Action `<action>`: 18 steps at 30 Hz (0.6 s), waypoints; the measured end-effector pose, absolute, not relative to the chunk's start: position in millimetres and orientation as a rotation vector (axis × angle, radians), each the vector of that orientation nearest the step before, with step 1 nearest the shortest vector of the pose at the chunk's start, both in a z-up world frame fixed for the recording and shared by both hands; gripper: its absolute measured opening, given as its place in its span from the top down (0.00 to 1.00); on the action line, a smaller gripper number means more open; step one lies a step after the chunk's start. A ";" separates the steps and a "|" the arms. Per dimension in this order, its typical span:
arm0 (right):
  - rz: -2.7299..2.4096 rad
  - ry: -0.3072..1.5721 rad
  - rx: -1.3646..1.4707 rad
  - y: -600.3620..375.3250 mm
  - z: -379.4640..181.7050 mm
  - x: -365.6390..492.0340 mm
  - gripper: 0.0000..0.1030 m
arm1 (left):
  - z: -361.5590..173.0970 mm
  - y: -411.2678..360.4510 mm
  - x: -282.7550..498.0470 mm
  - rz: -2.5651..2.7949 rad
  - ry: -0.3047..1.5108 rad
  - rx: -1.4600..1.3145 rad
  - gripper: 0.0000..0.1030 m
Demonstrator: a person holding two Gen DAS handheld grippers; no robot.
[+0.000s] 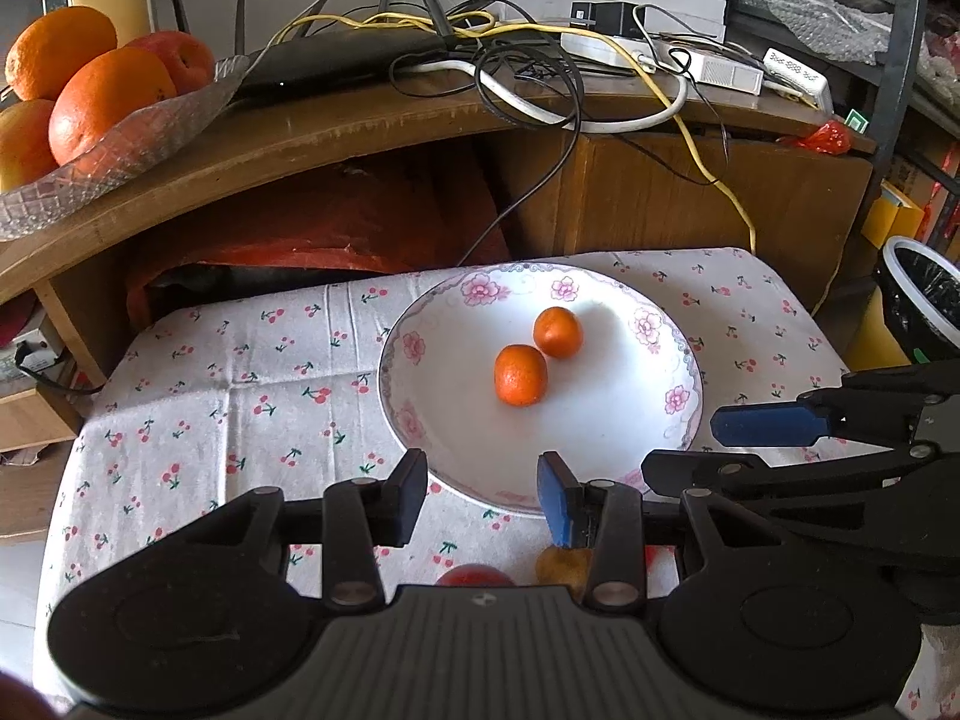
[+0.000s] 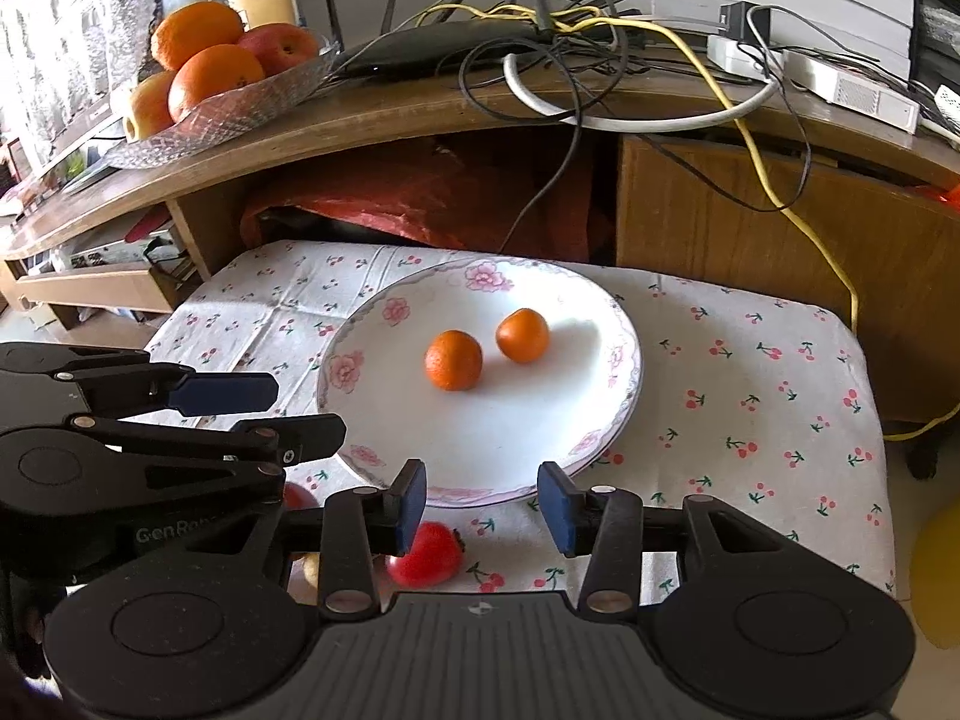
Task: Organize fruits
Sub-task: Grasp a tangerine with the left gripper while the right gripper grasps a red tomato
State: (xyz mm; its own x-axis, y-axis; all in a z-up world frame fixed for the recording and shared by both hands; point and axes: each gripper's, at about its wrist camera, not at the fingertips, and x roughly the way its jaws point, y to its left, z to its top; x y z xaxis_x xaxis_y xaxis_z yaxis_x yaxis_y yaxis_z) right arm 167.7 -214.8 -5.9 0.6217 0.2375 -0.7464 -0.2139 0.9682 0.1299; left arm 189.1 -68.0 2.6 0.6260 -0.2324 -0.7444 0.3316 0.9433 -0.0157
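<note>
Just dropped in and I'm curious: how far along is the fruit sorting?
Partly done. Two small oranges already sit on the flowered plate. Nothing is in hand: the left gripper and right gripper both hang open and empty. A red fruit still lies on the cloth beside the plate.

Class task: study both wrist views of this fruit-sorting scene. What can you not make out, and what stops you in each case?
- Red fruit near the plate: right wrist view, partly behind the right claw; kind unclear.
- Brownish item: left wrist view, mostly hidden by the left claw.
- Glass fruit dish: left wrist view, cut off by the left edge.
- Bin: contents unseen, cut off by the right edge.
</note>
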 end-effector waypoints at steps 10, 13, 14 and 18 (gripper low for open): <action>0.302 0.877 0.006 -207.1 -6.9 158.5 0.61 | 1.9 -56.3 175.7 -0.342 0.844 0.141 0.53; 0.309 0.888 0.002 -206.2 -8.8 155.4 0.61 | 1.5 -52.6 168.8 -0.355 0.848 0.146 0.52; 0.312 0.891 0.002 -206.1 -9.2 154.3 0.61 | 1.6 -51.6 166.7 -0.361 0.849 0.148 0.51; 0.341 0.905 -0.007 -203.2 -9.7 145.0 0.61 | 3.1 -45.6 155.3 -0.389 0.845 0.167 0.50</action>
